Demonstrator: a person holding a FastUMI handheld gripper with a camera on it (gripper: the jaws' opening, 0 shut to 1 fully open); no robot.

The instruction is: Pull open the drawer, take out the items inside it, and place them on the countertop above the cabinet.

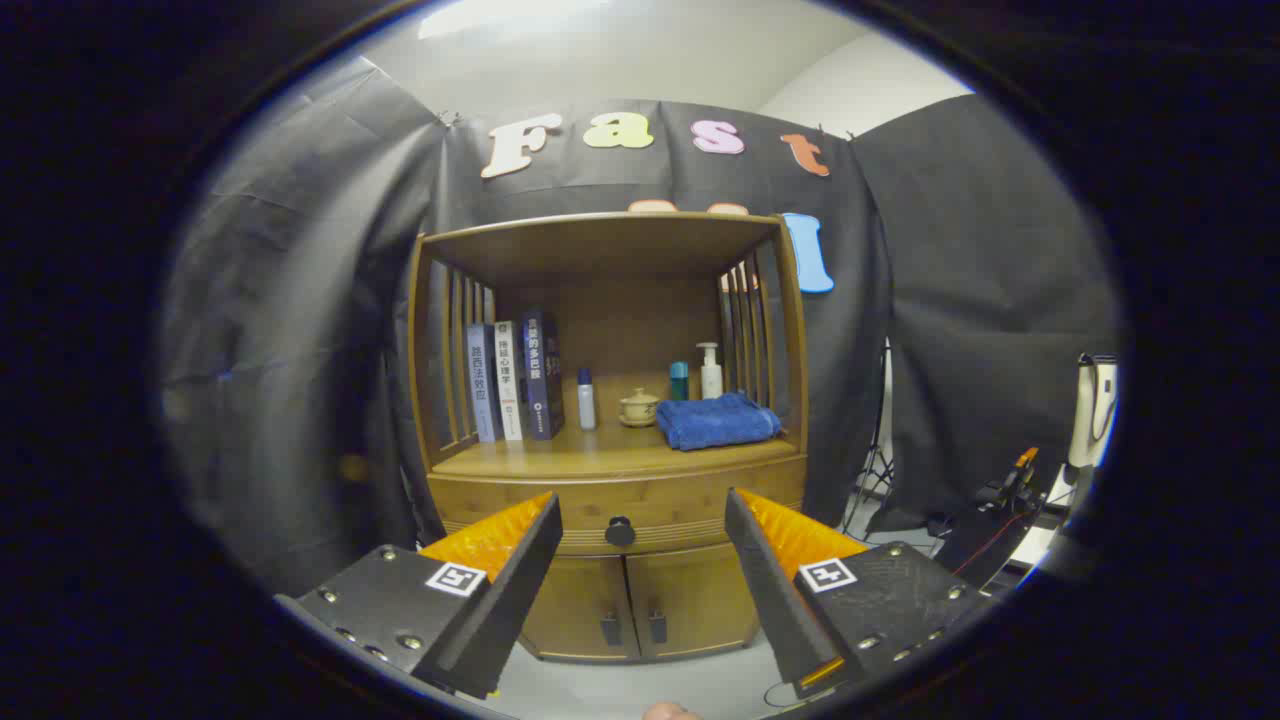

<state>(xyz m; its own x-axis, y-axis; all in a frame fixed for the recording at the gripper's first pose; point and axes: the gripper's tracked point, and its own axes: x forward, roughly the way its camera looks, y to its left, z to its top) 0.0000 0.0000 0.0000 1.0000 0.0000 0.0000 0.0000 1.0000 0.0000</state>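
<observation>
A wooden cabinet stands ahead against the booth's cloth wall. Its drawer sits shut under the countertop, with a dark round knob in the middle of its front. My gripper is open and holds nothing. It hangs some way short of the cabinet, and the knob shows in the gap between the fingers. What lies inside the drawer is hidden.
On the countertop stand three books, a small bottle, a tea cup, a teal bottle, a pump bottle and a folded blue towel. Two lower doors are shut. Tripod and gear stand at the right.
</observation>
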